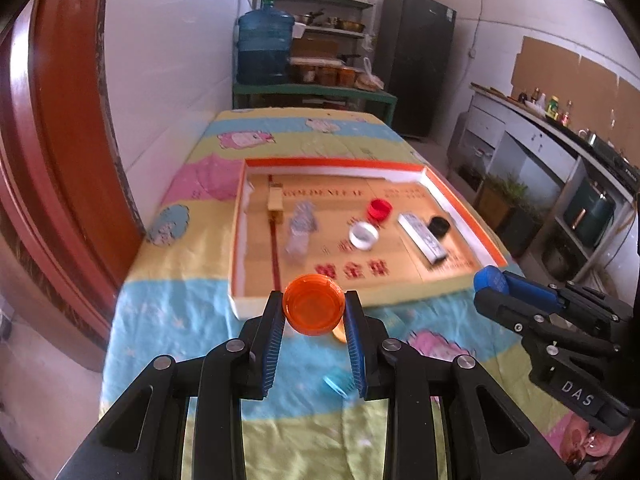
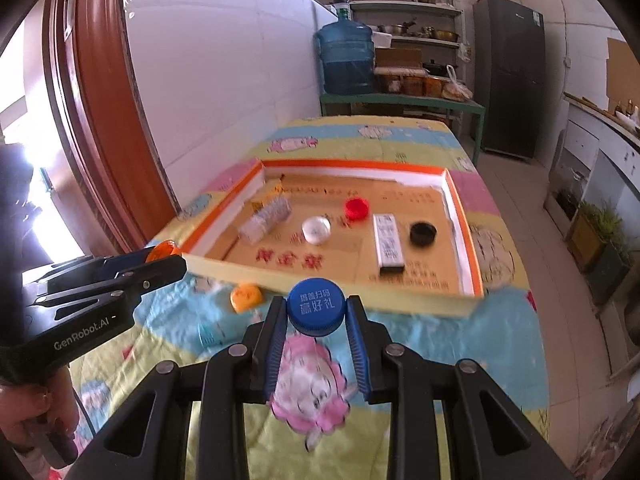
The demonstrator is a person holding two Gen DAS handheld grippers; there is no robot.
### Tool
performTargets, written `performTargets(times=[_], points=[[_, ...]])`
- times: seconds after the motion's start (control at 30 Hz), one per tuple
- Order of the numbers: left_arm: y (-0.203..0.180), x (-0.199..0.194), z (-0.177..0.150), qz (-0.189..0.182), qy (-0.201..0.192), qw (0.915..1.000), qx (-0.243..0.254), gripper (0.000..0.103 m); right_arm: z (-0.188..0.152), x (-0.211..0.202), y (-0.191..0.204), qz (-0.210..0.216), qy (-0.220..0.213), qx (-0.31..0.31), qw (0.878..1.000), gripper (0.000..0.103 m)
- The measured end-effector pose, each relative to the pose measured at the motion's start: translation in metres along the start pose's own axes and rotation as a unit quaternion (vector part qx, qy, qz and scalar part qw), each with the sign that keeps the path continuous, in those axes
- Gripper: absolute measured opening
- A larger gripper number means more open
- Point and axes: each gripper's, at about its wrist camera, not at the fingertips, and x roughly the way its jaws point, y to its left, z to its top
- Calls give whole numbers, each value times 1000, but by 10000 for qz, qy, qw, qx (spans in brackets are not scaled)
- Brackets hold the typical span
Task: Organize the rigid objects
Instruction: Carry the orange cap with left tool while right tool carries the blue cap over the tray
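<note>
My left gripper (image 1: 314,306) is shut on an orange cap (image 1: 313,303), held above the cloth just before the near edge of the shallow cardboard tray (image 1: 400,294). My right gripper (image 2: 316,308) is shut on a blue cap (image 2: 316,306), also near the tray's front edge (image 2: 320,280). The tray holds a red cap (image 2: 356,208), a white cap (image 2: 316,230), a black cap (image 2: 423,233), a remote control (image 2: 388,246) and a clear plastic bottle (image 2: 266,220). Another orange cap (image 2: 246,297) and a light blue cap (image 1: 338,385) lie on the cloth.
The table is covered by a cartoon-print cloth (image 1: 180,300). A red door frame (image 1: 52,160) stands to the left. A water jug (image 1: 264,46), shelves and a dark fridge (image 1: 416,64) stand beyond the table; a counter (image 1: 560,132) runs along the right.
</note>
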Motion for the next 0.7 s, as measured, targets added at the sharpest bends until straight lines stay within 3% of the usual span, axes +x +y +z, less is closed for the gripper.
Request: performTargets(times=[0.37,0.7], points=[[24,25,39,-30,8,9999,-126,30,46,21,1,-77,-104,-65,9999,30],[29,58,62,17,113,9999,-94,30,64,50,-14,-228,53,67,9997,30]])
